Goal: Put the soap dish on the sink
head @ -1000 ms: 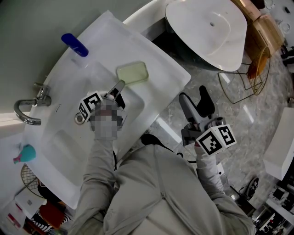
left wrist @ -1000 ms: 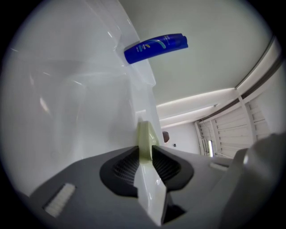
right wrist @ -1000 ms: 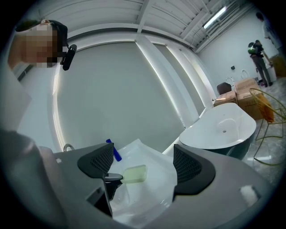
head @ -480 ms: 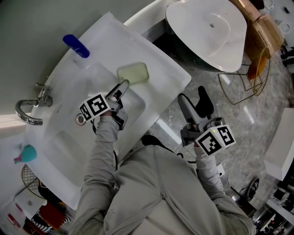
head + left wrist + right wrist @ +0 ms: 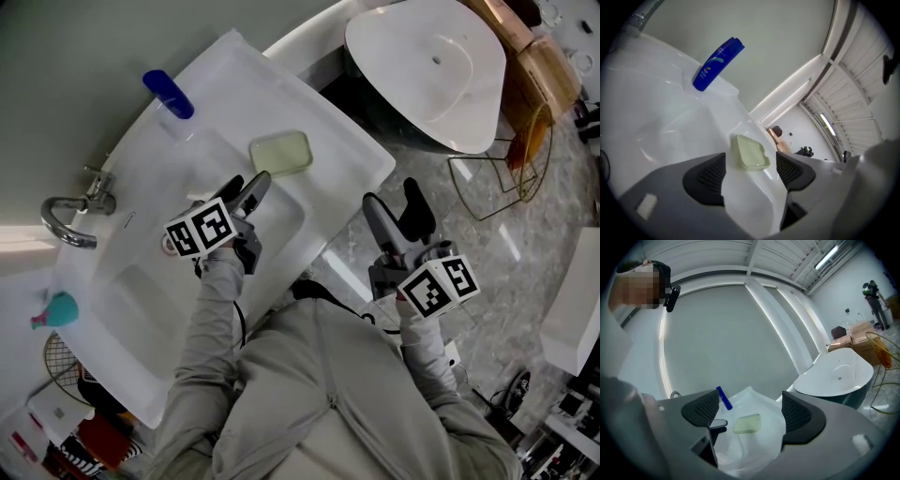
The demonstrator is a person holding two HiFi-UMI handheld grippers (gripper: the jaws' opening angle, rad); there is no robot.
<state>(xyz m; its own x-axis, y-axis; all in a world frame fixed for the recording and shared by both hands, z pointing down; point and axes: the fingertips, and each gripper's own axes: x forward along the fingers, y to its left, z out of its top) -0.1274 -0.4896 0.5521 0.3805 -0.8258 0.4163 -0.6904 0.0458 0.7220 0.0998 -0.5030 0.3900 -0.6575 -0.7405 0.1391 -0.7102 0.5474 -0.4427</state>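
The pale green soap dish lies flat on the white sink's broad rim, right of the basin. My left gripper hovers over the basin just short of the dish. Its jaws are opening and nothing is between them. In the left gripper view the dish sits beyond the tips of that gripper, apart from both pads. My right gripper is open and empty, held in the air right of the sink. From the right gripper view the dish shows far off, past this gripper.
A blue bottle stands at the sink's back corner and a chrome tap at its left. A white bathtub, a gold wire stand and cardboard boxes lie to the right. A teal object sits far left.
My left gripper was shut at the dish's near edge; its jaws have since spread wide, it rolled and drew back a little. The dish stays on the rim. The right gripper kept still.
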